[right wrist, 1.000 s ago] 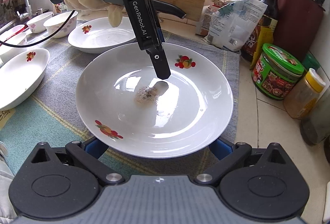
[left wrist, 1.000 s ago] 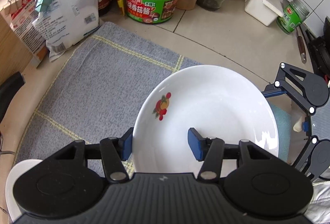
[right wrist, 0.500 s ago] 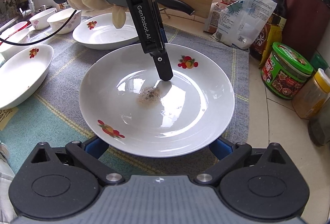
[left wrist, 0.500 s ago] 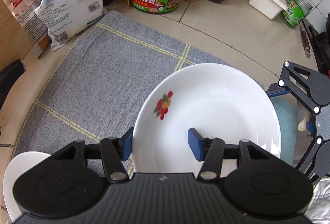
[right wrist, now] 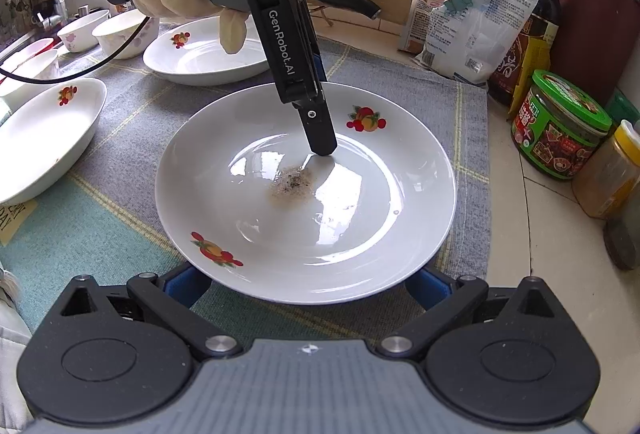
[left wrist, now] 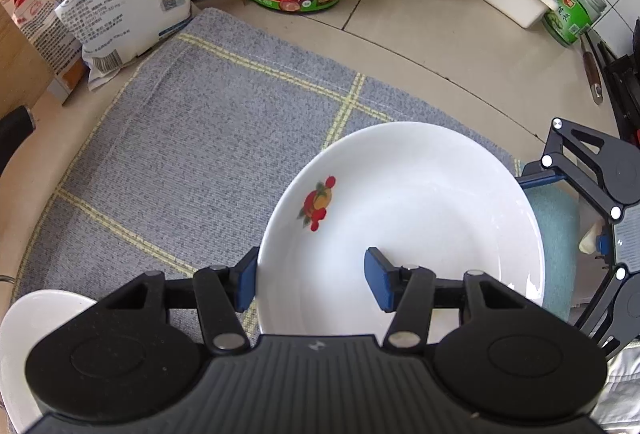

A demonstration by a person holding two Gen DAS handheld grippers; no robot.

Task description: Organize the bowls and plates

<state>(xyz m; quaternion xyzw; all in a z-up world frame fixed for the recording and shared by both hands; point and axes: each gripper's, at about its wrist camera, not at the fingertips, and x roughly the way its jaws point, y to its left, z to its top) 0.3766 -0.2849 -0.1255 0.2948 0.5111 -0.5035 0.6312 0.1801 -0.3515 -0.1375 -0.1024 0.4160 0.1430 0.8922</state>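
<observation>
I'm clamping my left gripper (left wrist: 310, 280) on one plate (left wrist: 400, 218)'s rim — right gripper (right wrist: 308, 280) spread wide around it — other plates (right wrist: 208, 52), bowls (right wrist: 104, 32) unstacked.

Soft daylight fills the room, bright and even, with nothing dim. The white plate (right wrist: 306, 194) throws back pale window glare across its well, and a faint shadow falls beside the black finger of the left gripper (right wrist: 320, 142) that stands in it. In the left wrist view the same plate (left wrist: 416, 218) is nearly washed out. Both views are sharp, with no motion blur. The fisheye bends the desk (left wrist: 440, 46) and the striped cloth (left wrist: 200, 138) into curves, and the far corners go dark.
</observation>
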